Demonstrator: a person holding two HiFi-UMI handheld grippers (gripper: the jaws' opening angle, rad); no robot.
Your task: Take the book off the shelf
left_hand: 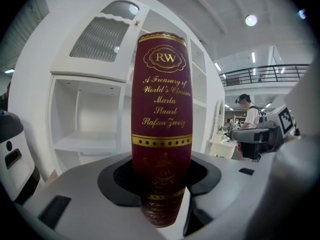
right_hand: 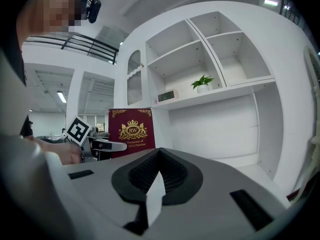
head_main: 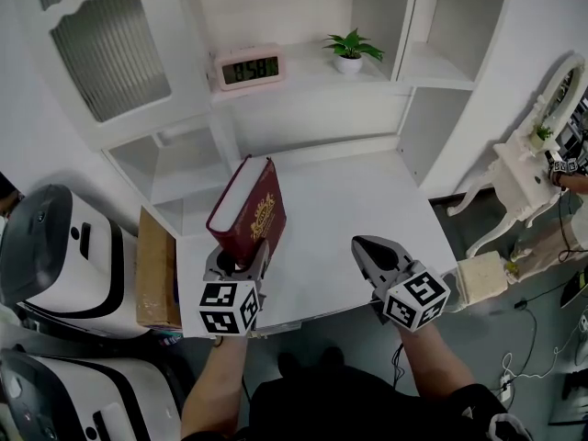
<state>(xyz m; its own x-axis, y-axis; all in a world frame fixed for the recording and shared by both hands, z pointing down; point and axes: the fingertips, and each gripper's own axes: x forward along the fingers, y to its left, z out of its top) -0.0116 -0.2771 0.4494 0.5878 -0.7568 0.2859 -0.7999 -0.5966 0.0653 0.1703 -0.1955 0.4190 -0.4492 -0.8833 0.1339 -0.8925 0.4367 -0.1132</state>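
A thick dark red book (head_main: 250,208) with gold lettering stands tilted above the white desk surface (head_main: 367,200), in front of the shelf unit. My left gripper (head_main: 241,263) is shut on its lower end. In the left gripper view the spine (left_hand: 161,109) rises straight up from between the jaws of the left gripper (left_hand: 161,184). My right gripper (head_main: 377,255) hovers to the right of the book, jaws together and empty. In the right gripper view the book's front cover (right_hand: 132,130) shows at the left, beyond the right gripper (right_hand: 159,156).
A pink digital clock (head_main: 246,69) and a small potted plant (head_main: 349,51) sit on the upper shelf. A cardboard box (head_main: 156,274) and white machines (head_main: 55,246) stand at the left. An ornate white table (head_main: 524,173) is at the right.
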